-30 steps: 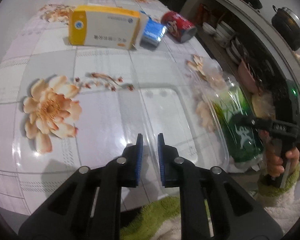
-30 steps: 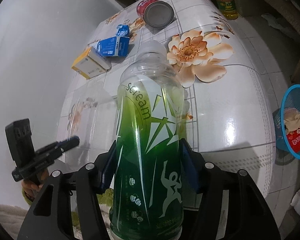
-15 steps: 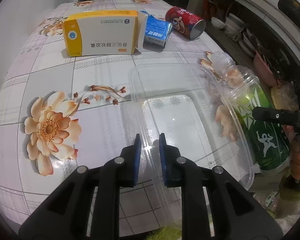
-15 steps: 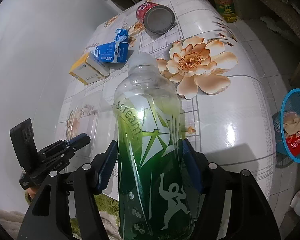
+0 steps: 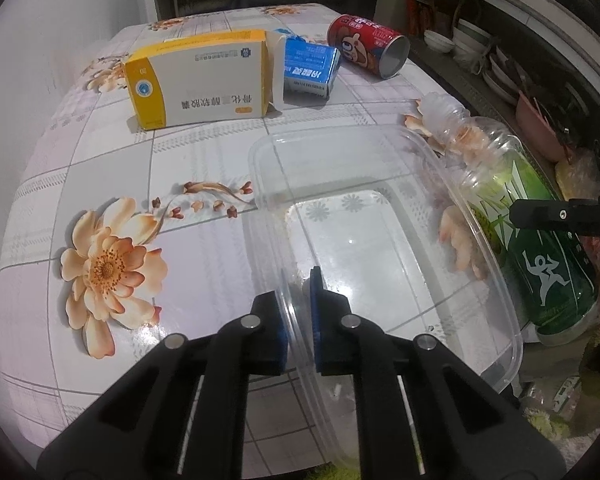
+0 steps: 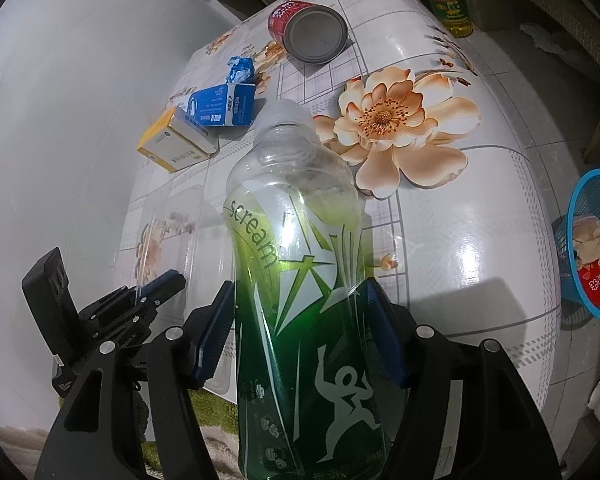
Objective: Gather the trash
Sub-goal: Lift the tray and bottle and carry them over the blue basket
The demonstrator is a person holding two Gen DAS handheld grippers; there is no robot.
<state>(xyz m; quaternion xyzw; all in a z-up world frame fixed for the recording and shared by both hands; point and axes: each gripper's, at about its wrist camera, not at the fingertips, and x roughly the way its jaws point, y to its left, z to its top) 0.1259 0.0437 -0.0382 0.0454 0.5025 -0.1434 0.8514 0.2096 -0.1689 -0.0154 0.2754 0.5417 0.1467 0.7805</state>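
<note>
Left wrist view: left gripper [image 5: 298, 312] is pinching the clear, empty rectangular plastic container [image 5: 380, 240] by its rim; right gripper [image 6: 300, 336] is clamping the empty green-labelled plastic bottle [image 6: 300, 280].

Green bottle [image 6: 300, 280] between right fingers [image 6: 216, 332]

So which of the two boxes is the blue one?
The smaller box, lying between the bigger yellow-and-white box and the red can.

Black tongs [image 5: 298, 312], blue pads [image 6: 214, 338], silver screws
</note>
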